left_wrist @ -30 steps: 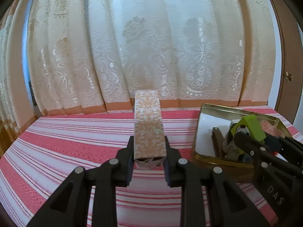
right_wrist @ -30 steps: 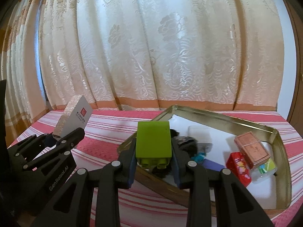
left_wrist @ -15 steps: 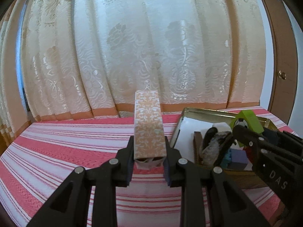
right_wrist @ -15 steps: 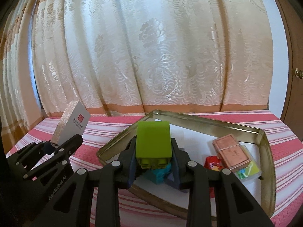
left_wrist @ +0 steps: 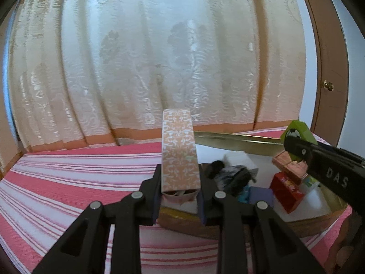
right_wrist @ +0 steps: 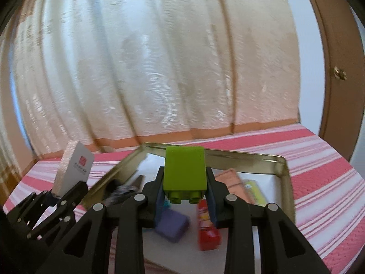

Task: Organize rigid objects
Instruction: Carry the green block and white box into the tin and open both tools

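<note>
My left gripper (left_wrist: 179, 196) is shut on a long orange box with a white floral pattern (left_wrist: 179, 155), held over the near left edge of a gold metal tray (left_wrist: 239, 138). My right gripper (right_wrist: 184, 194) is shut on a lime green toy brick (right_wrist: 184, 171), studs facing me, above the same gold tray (right_wrist: 282, 166). In the right wrist view the left gripper (right_wrist: 66, 196) shows at the left with the patterned box's white end (right_wrist: 76, 169). In the left wrist view the right gripper (left_wrist: 296, 148) reaches in from the right with the green brick (left_wrist: 298, 130).
The tray holds a purple block (right_wrist: 173, 226), a red packet (right_wrist: 207, 226), a pink-orange box (right_wrist: 230, 180), a yellow-green item (right_wrist: 254, 189) and a dark bundle (left_wrist: 235, 175). It lies on a red and white striped cloth (left_wrist: 68, 178). Lace curtains (left_wrist: 159, 57) hang behind; a wooden door (right_wrist: 337, 57) stands right.
Both grippers have moved right over the tray, each still holding its object. The tray contents now lie directly under and ahead of the fingers.
</note>
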Tool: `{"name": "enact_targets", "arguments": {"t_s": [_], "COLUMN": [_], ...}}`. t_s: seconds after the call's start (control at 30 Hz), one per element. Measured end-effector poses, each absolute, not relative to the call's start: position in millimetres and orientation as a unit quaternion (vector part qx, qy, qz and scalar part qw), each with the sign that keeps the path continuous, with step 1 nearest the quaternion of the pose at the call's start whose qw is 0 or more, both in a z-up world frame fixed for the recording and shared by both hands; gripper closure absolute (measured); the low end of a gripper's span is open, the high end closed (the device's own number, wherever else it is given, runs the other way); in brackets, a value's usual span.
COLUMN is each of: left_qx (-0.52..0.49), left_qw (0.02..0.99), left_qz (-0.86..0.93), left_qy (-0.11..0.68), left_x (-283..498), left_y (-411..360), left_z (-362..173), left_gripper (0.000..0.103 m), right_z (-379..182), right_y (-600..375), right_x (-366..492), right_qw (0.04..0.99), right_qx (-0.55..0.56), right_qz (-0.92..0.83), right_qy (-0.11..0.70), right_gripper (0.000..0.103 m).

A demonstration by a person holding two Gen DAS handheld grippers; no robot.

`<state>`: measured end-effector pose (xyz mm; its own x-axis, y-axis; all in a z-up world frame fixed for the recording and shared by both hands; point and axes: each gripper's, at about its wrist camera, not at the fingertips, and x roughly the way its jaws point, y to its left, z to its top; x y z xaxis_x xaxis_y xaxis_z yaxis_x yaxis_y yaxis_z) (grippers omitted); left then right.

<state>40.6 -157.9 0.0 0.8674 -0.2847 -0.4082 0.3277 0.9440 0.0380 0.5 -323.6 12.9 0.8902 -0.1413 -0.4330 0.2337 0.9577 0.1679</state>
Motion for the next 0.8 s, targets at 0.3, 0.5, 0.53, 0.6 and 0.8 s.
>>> {"name": "enact_targets", "arguments": {"t_s": [0.3,0.5,0.53,0.6,0.8], "left_qx": [0.057,0.068,0.071,0.072,0.074], "left_qw": [0.956,0.954,0.953,0.954,0.950], "left_qz": [-0.189,-0.199,-0.201,-0.203,-0.211], "left_qy": [0.218,0.212,0.214,0.211,0.219], "left_x": [49.9,50.6,51.2,52.5,60.6], "left_y": [-196.9,-220.0,-223.7,-227.8,-240.3], "left_z": [-1.0,0.3,0.1,0.9,-0.3], "left_gripper": [0.078,0.078,0.078,0.078,0.078], "right_z": [10.6,5.2,4.2,3.1,-2.1], "right_y": [-354.6,-368.6,-369.6,-370.9,-376.9], "right_x": [5.4,14.5,16.1,19.1,25.6], "right_qw": [0.957,0.949,0.948,0.947,0.942], "right_qx": [0.108,0.115,0.114,0.110,0.109], "right_qz": [-0.129,-0.134,-0.135,-0.136,-0.136], "right_qy": [0.237,0.261,0.264,0.270,0.288], "right_gripper": [0.069,0.069,0.069,0.069,0.069]}}
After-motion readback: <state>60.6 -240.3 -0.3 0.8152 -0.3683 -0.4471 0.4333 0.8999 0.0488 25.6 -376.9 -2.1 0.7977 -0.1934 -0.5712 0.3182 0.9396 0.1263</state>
